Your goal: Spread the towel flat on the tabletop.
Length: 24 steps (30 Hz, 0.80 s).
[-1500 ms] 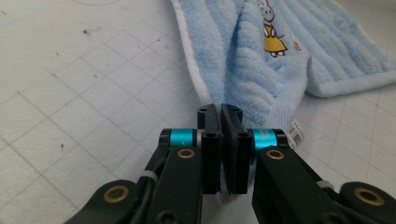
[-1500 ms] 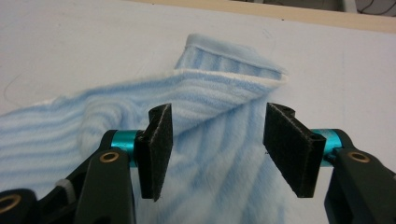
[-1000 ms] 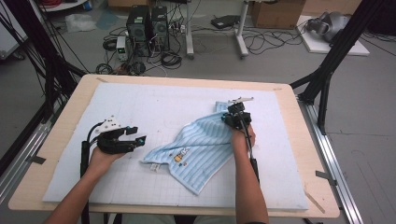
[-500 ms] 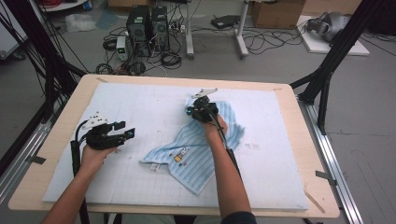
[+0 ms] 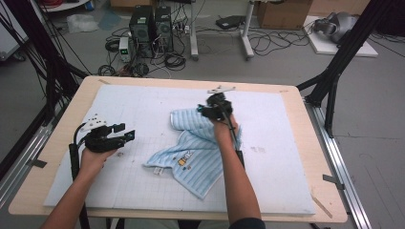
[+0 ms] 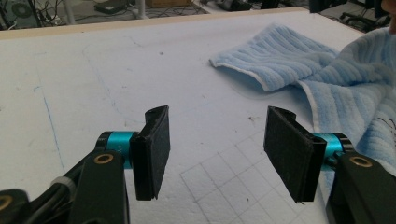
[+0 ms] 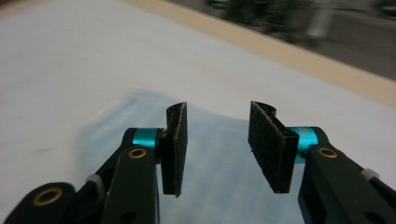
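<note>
Nothing can be read — the towel (image 5: pixel 200 150) carries a small orange-and-dark patch at about 7 o'clock from its middle, too small to make out.

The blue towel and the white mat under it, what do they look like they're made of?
The towel looks like soft terry cotton: ribbed pile in pale blue stripes, a white hemmed edge, limp folds. The mat looks like matte white foam board, with a faint printed grid and small scuffs; its exact material is hard to tell.
</note>
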Tool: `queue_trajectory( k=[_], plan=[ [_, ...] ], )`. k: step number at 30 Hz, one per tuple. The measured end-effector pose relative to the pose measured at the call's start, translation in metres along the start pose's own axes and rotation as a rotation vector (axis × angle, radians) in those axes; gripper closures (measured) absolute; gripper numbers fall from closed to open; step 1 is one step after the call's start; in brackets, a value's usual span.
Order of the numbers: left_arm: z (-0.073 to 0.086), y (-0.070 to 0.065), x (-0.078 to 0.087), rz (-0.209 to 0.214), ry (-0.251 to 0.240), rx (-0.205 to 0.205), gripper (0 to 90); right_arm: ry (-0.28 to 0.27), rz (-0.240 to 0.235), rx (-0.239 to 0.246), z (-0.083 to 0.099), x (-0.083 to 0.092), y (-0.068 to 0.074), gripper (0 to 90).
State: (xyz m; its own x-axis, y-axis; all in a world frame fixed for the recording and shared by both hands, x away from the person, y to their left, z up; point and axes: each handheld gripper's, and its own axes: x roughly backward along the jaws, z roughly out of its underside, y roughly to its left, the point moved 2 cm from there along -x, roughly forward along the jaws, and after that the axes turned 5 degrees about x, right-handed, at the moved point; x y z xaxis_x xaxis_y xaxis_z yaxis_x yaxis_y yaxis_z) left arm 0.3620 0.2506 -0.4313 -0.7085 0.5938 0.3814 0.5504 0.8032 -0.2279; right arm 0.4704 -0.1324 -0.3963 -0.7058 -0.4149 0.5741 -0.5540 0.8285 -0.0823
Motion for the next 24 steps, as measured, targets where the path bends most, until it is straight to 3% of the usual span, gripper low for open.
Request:
queue_trajectory(
  k=[2, 5, 9, 12, 14, 15, 17, 18, 19, 24],
  plan=[
    [0.000, 0.000, 0.000, 0.000, 0.000, -0.001, 41.1, 0.072, 0.077, -0.028, 0.011, 0.003, -0.021, 61.8],
    [0.000, 0.000, -0.001, 0.001, 0.000, 0.000, 41.1, 0.173, 0.110, -0.040, 0.028, 0.002, -0.039, 62.1],
    [0.000, 0.000, -0.001, 0.001, 0.002, -0.002, 41.1, 0.220, 0.097, -0.062, 0.043, -0.003, -0.046, 60.8],
    [0.000, -0.001, -0.002, 0.004, 0.003, -0.004, 41.2, 0.253, 0.118, -0.075, 0.050, -0.009, -0.046, 56.2],
    [0.000, -0.001, -0.002, 0.005, 0.005, -0.003, 41.2, 0.270, 0.083, -0.086, 0.054, -0.014, -0.043, 57.9],
    [0.000, -0.001, -0.002, 0.006, 0.006, -0.003, 41.1, 0.274, 0.059, -0.084, 0.055, -0.016, -0.040, 64.3],
    [0.000, 0.000, -0.002, 0.006, 0.004, -0.002, 41.2, 0.251, 0.025, -0.066, 0.056, -0.017, -0.035, 79.8],
    [0.000, 0.000, -0.001, 0.004, 0.004, -0.001, 41.2, 0.255, 0.008, -0.055, 0.055, -0.016, -0.033, 84.1],
    [0.000, 0.000, -0.001, 0.005, 0.004, -0.001, 41.2, 0.258, 0.016, -0.011, 0.053, -0.015, -0.031, 85.3],
    [0.000, -0.001, -0.001, 0.005, 0.000, -0.001, 41.2, 0.172, 0.151, 0.113, 0.036, 0.001, -0.023, 85.9]
  ],
)
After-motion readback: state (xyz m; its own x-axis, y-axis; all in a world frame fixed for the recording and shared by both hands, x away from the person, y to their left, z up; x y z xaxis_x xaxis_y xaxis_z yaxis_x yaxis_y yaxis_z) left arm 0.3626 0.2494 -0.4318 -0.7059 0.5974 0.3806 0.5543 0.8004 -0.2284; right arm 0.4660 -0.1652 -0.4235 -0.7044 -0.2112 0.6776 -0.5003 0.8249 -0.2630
